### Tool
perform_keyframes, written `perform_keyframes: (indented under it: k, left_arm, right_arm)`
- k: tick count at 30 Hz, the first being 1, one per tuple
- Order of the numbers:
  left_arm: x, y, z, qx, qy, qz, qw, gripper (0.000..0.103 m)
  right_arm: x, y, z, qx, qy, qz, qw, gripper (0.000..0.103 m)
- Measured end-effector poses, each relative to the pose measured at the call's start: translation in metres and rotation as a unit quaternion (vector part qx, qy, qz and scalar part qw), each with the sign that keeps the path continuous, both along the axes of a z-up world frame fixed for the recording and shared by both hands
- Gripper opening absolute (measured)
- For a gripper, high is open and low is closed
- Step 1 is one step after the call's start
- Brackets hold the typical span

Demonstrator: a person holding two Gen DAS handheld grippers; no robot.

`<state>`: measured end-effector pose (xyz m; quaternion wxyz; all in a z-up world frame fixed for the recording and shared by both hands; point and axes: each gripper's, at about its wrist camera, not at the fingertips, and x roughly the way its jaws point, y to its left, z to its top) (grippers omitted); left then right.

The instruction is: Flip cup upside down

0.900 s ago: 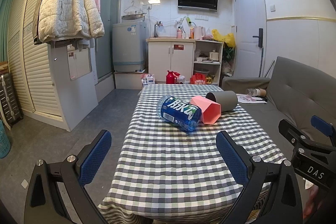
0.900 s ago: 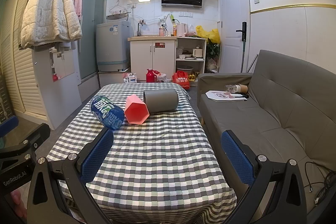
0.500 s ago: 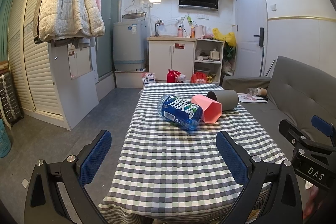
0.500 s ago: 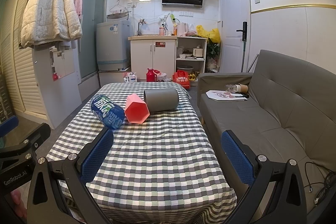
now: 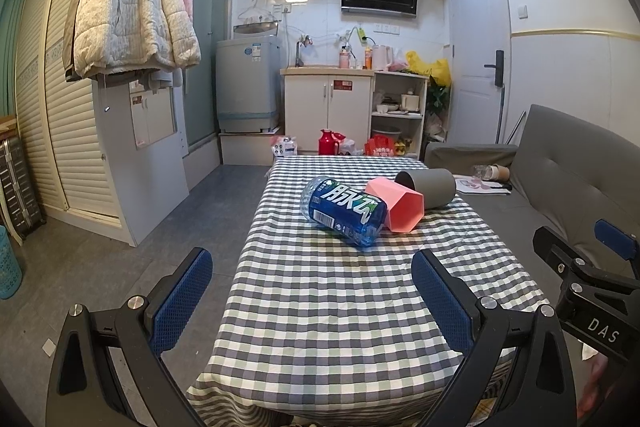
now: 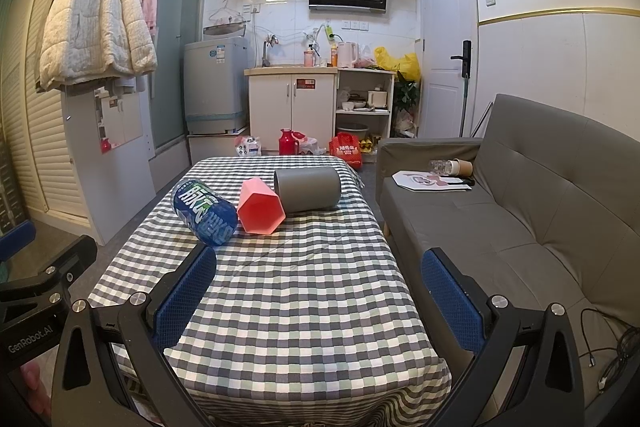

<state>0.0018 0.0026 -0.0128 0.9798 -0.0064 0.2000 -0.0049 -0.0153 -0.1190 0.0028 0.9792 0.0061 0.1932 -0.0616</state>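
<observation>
Three things lie on their sides in a row across the far half of the checkered table (image 5: 340, 307): a blue labelled bottle (image 5: 346, 211), a pink hexagonal cup (image 5: 400, 205) and a grey cylindrical cup (image 5: 430, 185). In the right wrist view they are the bottle (image 6: 204, 213), pink cup (image 6: 260, 207) and grey cup (image 6: 308, 189). My left gripper (image 5: 312, 287) is open and empty over the table's near left part. My right gripper (image 6: 320, 285) is open and empty over the near right part. Both are well short of the cups.
A grey sofa (image 6: 540, 203) runs along the table's right side, with papers and a paper cup (image 6: 460, 167) on it. Bare floor lies to the left (image 5: 120, 247). Kitchen cabinets (image 5: 328, 111) and bags stand beyond the table's far end.
Both views have shifted only slightly. The bottle and both cups lie where they were, and both grippers stay open.
</observation>
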Motion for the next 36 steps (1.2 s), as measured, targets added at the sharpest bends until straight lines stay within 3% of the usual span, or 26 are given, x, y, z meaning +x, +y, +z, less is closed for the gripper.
perform_keyframes:
  k: [36]
  left_arm:
    - [-0.004, 0.011, -0.01, -0.003, 0.005, 0.006, 1.0, 0.103]
  right_arm:
    - [0.002, 0.002, 0.0, -0.001, 0.002, 0.0, 1.0, 0.103]
